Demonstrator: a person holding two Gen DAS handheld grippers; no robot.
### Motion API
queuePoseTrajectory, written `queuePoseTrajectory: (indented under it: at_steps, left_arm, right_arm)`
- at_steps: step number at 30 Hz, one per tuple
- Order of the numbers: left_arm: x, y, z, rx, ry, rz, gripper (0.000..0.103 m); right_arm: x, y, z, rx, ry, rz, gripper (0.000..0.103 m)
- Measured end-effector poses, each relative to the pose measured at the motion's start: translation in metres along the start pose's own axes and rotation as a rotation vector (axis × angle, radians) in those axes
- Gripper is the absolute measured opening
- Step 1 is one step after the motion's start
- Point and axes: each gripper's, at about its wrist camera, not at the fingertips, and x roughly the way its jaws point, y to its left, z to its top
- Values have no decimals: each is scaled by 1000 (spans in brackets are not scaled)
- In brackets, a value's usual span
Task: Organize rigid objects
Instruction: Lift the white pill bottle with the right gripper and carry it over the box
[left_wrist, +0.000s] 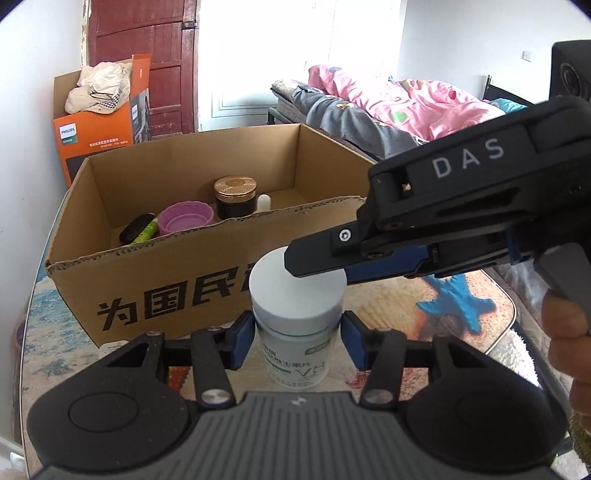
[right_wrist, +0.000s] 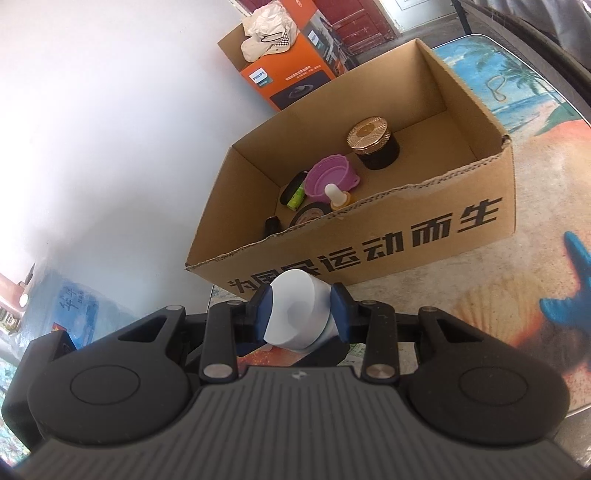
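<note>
Your left gripper (left_wrist: 299, 332) has its jaws clenched on the bottle (left_wrist: 295, 354). The blue pads sit on either side just under the lid, and the green-labelled body hangs below them. Your right gripper (right_wrist: 301, 310) comes in across the top from the right, and its jaws are clamped on the white cap (left_wrist: 291, 291). So the task's thing sits between both pairs of jaws at once, with the cardboard box (left_wrist: 155, 258) just beyond them. I judge this a two-handed moment, either working the cap or handing the bottle over. Whichever it is, hold one grip firm while the other acts. In the right wrist view the cap looks tilted between the pads (fisheye bend may be part of it), so square that grip before you turn or pull. The smooth lid looks likely to slip out sideways otherwise. When you carry the bottle on, lift it clear of the box's ragged near wall. Aim ahead of the jaws and to the right, where the floor of the box is bare. The dark jar with the gold lid (left_wrist: 235, 197) and the purple cup (left_wrist: 186, 218) crowd the left part. Under the jaws the table (left_wrist: 388, 295) has a glossy beach print with a blue starfish (left_wrist: 458, 299), a surface a dropped bottle would probably skid on. Beyond the box stand an orange carton (left_wrist: 96, 125) piled with cloth and a red door (left_wrist: 147, 37). Off to the right of the jaws is a bed with a pink quilt (left_wrist: 399, 96).
</note>
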Motion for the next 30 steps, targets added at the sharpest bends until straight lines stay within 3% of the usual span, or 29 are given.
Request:
queuePoseTrajectory:
  at_steps: [11,21,30]
  left_arm:
    - [7,-11,1,78,6,23,53]
    - [27,-10,-2,89,59,24,54]
    - [35,-10,-4,96,57,26,55]
  right_arm:
    - [1,-8,1,22,-10,-4,35]
    - [8,-13,2,61,1,6,35]
    - [9,-14,4,65,1,6,36]
